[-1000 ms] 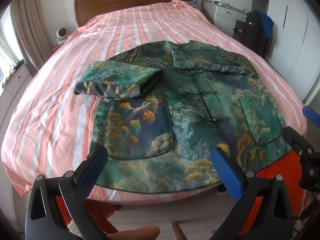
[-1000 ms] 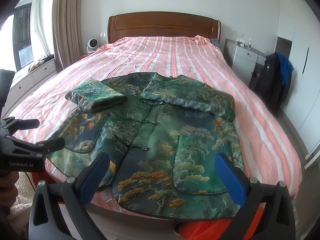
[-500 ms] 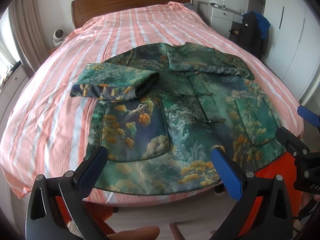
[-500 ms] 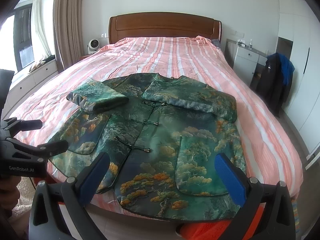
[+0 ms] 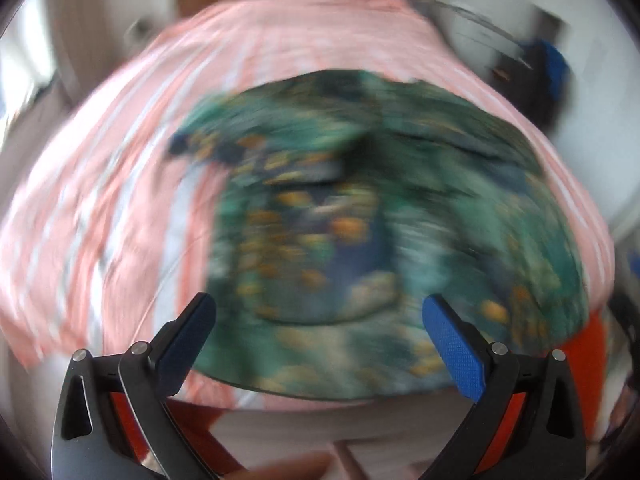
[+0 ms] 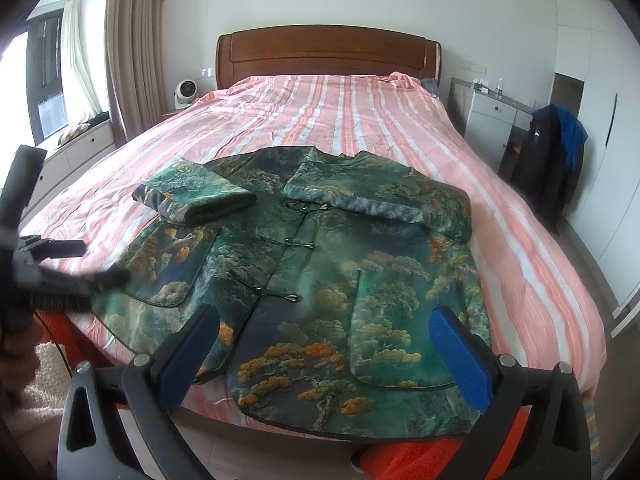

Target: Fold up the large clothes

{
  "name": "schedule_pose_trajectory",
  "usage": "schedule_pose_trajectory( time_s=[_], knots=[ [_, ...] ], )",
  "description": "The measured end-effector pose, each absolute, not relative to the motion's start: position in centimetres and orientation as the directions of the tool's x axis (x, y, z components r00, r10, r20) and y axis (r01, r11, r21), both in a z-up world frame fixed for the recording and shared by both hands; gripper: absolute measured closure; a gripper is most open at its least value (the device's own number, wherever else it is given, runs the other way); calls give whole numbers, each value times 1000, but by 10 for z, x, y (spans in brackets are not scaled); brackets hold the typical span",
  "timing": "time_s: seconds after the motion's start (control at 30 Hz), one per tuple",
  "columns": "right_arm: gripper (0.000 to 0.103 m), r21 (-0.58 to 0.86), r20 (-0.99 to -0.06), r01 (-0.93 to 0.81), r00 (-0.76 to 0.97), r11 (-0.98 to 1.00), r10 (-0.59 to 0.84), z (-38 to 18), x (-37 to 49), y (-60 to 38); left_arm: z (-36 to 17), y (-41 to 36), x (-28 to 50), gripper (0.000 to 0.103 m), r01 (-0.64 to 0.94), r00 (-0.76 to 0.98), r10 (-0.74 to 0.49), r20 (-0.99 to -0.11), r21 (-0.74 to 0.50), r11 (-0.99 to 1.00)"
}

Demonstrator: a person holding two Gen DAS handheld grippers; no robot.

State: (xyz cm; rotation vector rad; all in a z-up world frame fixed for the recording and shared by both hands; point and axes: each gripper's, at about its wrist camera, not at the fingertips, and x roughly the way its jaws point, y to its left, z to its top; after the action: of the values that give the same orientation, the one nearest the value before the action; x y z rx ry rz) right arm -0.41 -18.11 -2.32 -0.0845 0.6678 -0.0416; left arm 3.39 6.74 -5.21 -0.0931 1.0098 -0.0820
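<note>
a: since the jacket [image 6: 332, 276] lies flat at the foot of the bed [image 6: 348, 120], front up, both sleeves already laid across the chest and the hem at the near edge, what worries you?

b: the hem overhangs the edge a little. if one claw catches only the top layer there, the front panel could peel away from the back and the fold would go crooked

a: are the claws ready?

b: the right claw [image 6: 326, 344] is spread wide with nothing between its blue pads, hovering just short of the hem. the left claw [image 5: 318, 334] is spread and empty too, but its view is badly smeared, so i judge it is moving fast

a: and the risk in that?

b: a quick approach could shove the slippery cloth up the bed, or knock the left sleeve [image 6: 196, 196] loose from its fold
</note>
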Motion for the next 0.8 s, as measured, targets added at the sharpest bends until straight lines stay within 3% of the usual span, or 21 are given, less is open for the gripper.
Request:
schedule_pose_trajectory(
  time_s=[0.17, 0.3, 0.4, 0.43, 0.47, 0.53, 0.57, 0.67, 0.8],
  knots=[
    [0, -97, -626, 64, 772, 993, -111, -25, -3, -199, -116, 161, 73, 1, -147, 349, -217, -912, -282, 948],
    [0, -86, -628, 81, 769, 993, -117, -27, -1, -207, -157, 170, 83, 0, -96, 249, -318, -915, -350, 932],
    [0, -52, -654, 89, 750, 995, -102, -32, 3, -214, -155, 155, 82, 2, -35, 275, -339, -900, -362, 931],
    [0, -42, -659, 100, 745, 994, -103, -33, 4, -219, -153, 150, 81, 19, -11, 276, -356, -893, -373, 928],
    [0, -18, -669, 115, 737, 993, -97, -35, 5, -224, -151, 142, 79, 60, 19, 268, -369, -890, -378, 926],
    [0, -37, -677, 153, 723, 988, -137, -36, 5, -234, -143, 131, 76, 80, 55, 268, -350, -898, -348, 936],
    [0, -45, -678, 176, 717, 983, -159, -36, 5, -240, -139, 128, 72, 86, 67, 276, -330, -903, -324, 944],
    [0, -51, -678, 235, 706, 971, -207, -35, 0, -257, -127, 130, 55, 91, 62, 288, -311, -906, -307, 950],
    [0, 13, -678, 261, 712, 965, -184, -41, 3, -268, -136, 150, 38, 93, 7, 271, -296, -916, -306, 952]
  ],
)
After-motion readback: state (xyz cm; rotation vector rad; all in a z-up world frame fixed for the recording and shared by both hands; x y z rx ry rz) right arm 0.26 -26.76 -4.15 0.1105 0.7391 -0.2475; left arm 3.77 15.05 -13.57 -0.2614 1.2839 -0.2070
